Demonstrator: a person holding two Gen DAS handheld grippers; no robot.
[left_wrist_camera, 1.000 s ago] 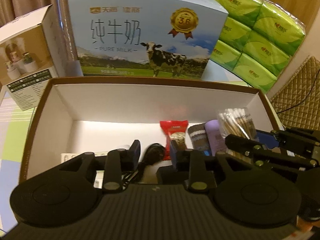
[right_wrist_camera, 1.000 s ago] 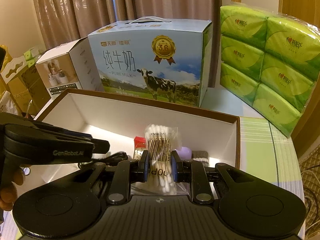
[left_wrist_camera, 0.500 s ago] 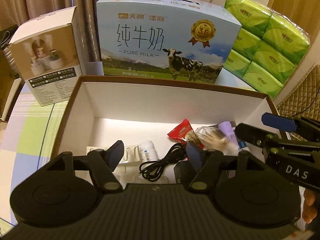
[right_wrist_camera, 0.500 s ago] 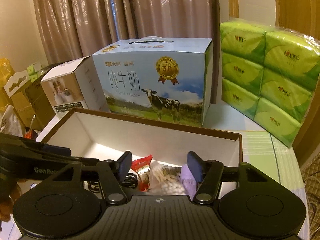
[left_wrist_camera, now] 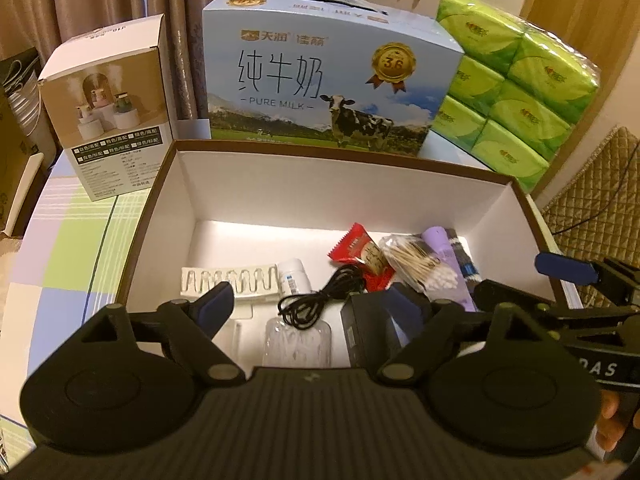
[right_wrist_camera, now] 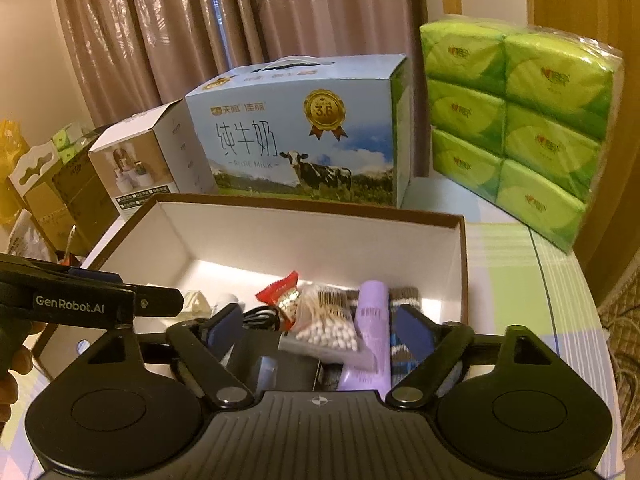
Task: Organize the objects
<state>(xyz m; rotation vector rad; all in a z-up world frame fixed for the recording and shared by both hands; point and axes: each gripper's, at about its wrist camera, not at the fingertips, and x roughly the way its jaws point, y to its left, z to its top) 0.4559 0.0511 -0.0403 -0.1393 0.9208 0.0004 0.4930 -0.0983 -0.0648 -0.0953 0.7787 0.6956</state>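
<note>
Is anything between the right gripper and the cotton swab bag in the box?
Nothing visible. The right gripper, jaws opening, hangs just above the swab bag, which lies in the box against the purple tube.

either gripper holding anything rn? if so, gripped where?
Nothing held. Left gripper and right gripper: jaws opening, pads touching nothing; the cotton swab bag lies loose in the box.

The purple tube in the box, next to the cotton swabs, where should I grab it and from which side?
Probably best to grip the purple tube across its narrow width near the upper end, coming down from above. It lies flat along the box floor, with the cotton swab bag tight on one side and the striped cloth on the other, so its lower end is crowded.
</note>
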